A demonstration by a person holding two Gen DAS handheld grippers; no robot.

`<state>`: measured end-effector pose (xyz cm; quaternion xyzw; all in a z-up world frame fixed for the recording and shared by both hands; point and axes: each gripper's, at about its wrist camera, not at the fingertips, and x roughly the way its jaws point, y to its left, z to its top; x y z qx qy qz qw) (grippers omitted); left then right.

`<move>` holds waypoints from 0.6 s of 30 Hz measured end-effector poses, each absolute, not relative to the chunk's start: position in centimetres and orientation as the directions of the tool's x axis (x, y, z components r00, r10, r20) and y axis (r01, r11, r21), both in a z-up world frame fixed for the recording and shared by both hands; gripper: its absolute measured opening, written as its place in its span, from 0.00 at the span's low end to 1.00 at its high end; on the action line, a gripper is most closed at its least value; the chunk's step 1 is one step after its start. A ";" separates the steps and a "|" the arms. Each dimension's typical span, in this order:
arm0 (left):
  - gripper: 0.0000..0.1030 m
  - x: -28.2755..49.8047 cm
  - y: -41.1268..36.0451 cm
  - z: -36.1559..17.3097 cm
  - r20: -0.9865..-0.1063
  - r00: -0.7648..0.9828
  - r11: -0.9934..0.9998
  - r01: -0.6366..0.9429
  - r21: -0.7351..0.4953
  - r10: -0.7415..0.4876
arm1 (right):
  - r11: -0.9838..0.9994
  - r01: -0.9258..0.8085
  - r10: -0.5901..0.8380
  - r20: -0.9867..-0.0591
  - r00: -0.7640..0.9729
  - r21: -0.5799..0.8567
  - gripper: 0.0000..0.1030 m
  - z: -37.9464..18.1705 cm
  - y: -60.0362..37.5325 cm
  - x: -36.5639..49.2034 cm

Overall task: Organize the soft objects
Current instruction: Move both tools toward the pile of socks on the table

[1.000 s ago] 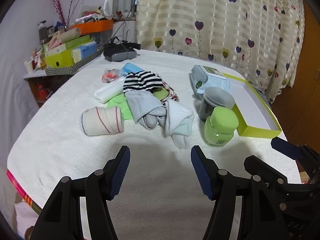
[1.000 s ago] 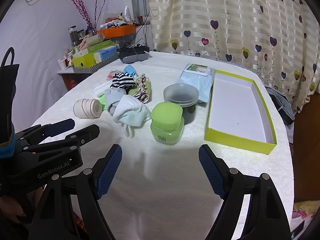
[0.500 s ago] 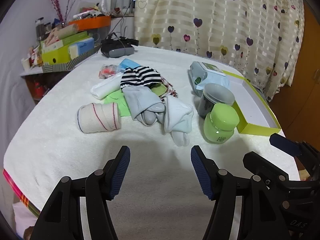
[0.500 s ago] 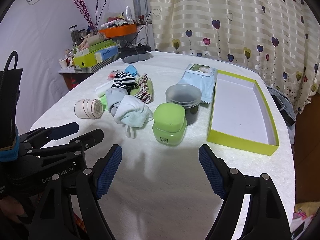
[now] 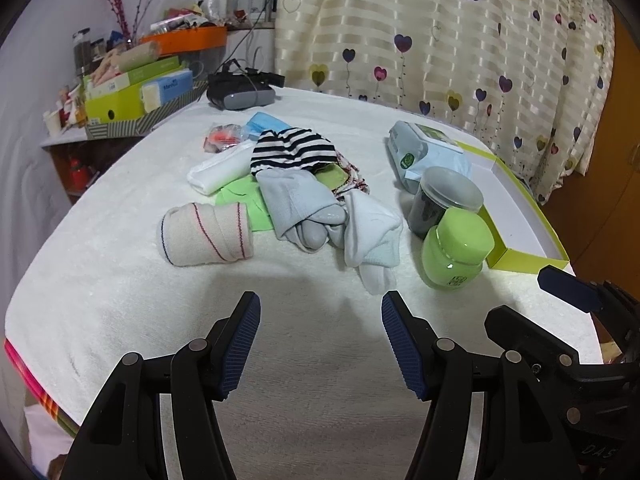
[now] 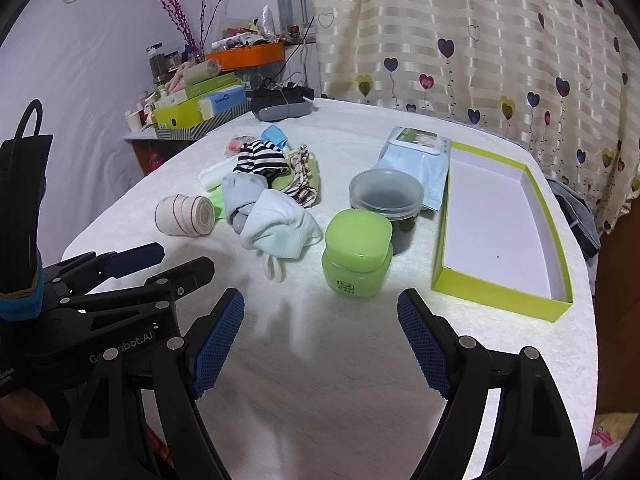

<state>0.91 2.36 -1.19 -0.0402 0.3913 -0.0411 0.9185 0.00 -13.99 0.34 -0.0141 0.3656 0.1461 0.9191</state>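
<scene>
White fleece-covered table carries all items. Lime-green open cardboard box lies at 3 o'clock. Heap of soft socks and cloths sits at 11 o'clock; beige rolled bandage beside it at 9 o'clock. Left gripper and right gripper: jaws wide, holding nothing.

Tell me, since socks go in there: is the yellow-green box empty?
Empty: the yellow-green box shows only its bare white floor.
</scene>
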 end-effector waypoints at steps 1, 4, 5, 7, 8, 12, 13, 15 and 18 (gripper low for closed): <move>0.62 0.9 2.4 -1.2 -0.716 0.690 0.993 0.044 -0.105 -0.106 | 0.957 -0.279 0.257 -0.677 0.690 0.080 0.77 0.3 -13.9 0.0; 0.62 1.0 2.5 -1.3 -0.719 0.687 0.994 0.041 -0.103 -0.103 | 0.957 -0.279 0.258 -0.677 0.690 0.080 0.77 0.3 -13.9 0.0; 0.62 1.1 2.5 -1.3 -0.720 0.686 0.994 0.040 -0.103 -0.103 | 0.957 -0.280 0.258 -0.676 0.690 0.080 0.77 0.3 -13.8 0.1; 0.62 1.1 2.6 -1.4 -0.720 0.686 0.994 0.040 -0.104 -0.103 | 0.956 -0.283 0.259 -0.677 0.689 0.078 0.77 0.2 -13.7 0.1; 0.62 1.1 2.6 -1.4 -0.720 0.686 0.994 0.039 -0.104 -0.103 | 0.956 -0.284 0.260 -0.678 0.688 0.078 0.77 0.1 -13.7 0.2; 0.62 1.3 2.8 -1.6 -0.723 0.683 0.994 0.034 -0.107 -0.101 | 0.955 -0.287 0.261 -0.680 0.685 0.077 0.77 0.0 -13.6 0.3; 0.62 1.3 2.8 -1.7 -0.724 0.682 0.994 0.033 -0.108 -0.101 | 0.955 -0.288 0.261 -0.680 0.685 0.077 0.77 0.0 -13.6 0.3; 0.62 1.3 2.7 -1.8 -0.727 0.679 0.994 0.031 -0.108 -0.101 | 0.954 -0.288 0.262 -0.681 0.684 0.077 0.77 0.0 -13.6 0.4; 0.62 1.4 2.8 -1.9 -0.727 0.679 0.993 0.030 -0.111 -0.102 | 0.954 -0.291 0.263 -0.680 0.684 0.076 0.77 0.0 -13.5 0.4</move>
